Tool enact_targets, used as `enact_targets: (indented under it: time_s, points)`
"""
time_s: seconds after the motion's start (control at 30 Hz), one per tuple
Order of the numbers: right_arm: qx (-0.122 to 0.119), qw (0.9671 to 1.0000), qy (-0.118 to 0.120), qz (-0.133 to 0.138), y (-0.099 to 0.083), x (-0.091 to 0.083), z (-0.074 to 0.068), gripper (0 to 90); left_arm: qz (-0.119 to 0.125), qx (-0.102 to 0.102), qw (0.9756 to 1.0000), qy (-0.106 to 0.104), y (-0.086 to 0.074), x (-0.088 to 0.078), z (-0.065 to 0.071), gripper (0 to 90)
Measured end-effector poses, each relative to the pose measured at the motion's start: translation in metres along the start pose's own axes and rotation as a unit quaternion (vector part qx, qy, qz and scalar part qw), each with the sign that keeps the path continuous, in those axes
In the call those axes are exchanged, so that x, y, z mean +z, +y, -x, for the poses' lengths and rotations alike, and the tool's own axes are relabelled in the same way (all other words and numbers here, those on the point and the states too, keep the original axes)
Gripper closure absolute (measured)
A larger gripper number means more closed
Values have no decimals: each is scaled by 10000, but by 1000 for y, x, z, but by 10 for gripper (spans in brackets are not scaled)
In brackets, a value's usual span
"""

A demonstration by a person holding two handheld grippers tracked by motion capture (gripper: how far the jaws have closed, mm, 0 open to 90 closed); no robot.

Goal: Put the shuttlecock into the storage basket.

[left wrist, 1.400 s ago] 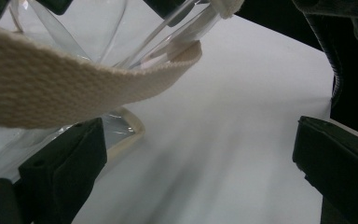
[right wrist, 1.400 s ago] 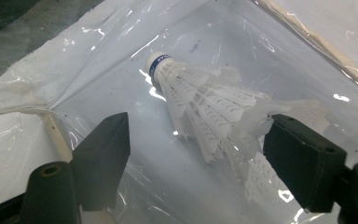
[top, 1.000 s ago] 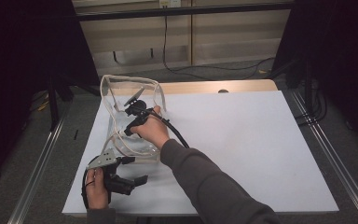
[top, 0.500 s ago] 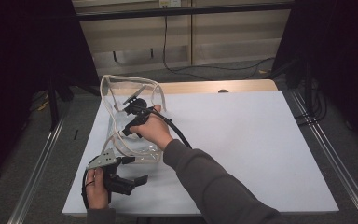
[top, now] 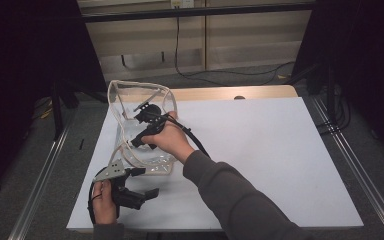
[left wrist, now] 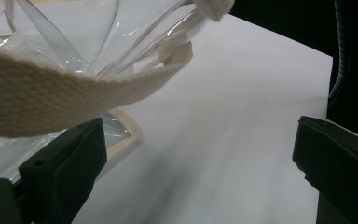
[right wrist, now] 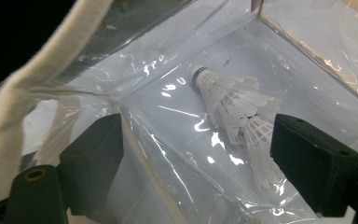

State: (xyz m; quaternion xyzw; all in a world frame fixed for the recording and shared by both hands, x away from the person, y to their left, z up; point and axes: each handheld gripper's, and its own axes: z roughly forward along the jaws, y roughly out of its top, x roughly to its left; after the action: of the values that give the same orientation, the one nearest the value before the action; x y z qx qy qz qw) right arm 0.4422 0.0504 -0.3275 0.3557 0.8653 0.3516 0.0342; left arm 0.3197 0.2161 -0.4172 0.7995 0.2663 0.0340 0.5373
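R gripper (right wrist: 196, 154) inside clear bag (top: 140, 125), jaws wide and just been opening, nothing gripped; shuttlecock (right wrist: 235, 109) lies on bag floor betw. them, bag walls close around. L gripper (top: 130, 190) wide open, empty, by bag's webbing strap (left wrist: 74, 88); bare white table (top: 280, 150) to the right.

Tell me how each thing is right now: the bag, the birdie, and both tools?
Bag: clear, standing open on the table.
Birdie: lying on its side inside the bag.
Right tool: open, holding nothing, above the birdie.
Left tool: open, holding nothing, beside the bag.
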Motion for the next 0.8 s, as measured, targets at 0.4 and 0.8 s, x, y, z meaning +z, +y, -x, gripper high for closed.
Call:
enact_targets:
  time_s: [0.4,0.8]
  points:
    - [-88,9999,27,118,-5,-17,-1,139,26,5,10000,3,0,0,0,29]
    - [-154,9992,246,273,-11,-30,0,112,37,4,10000,22,1,-2,1,29]
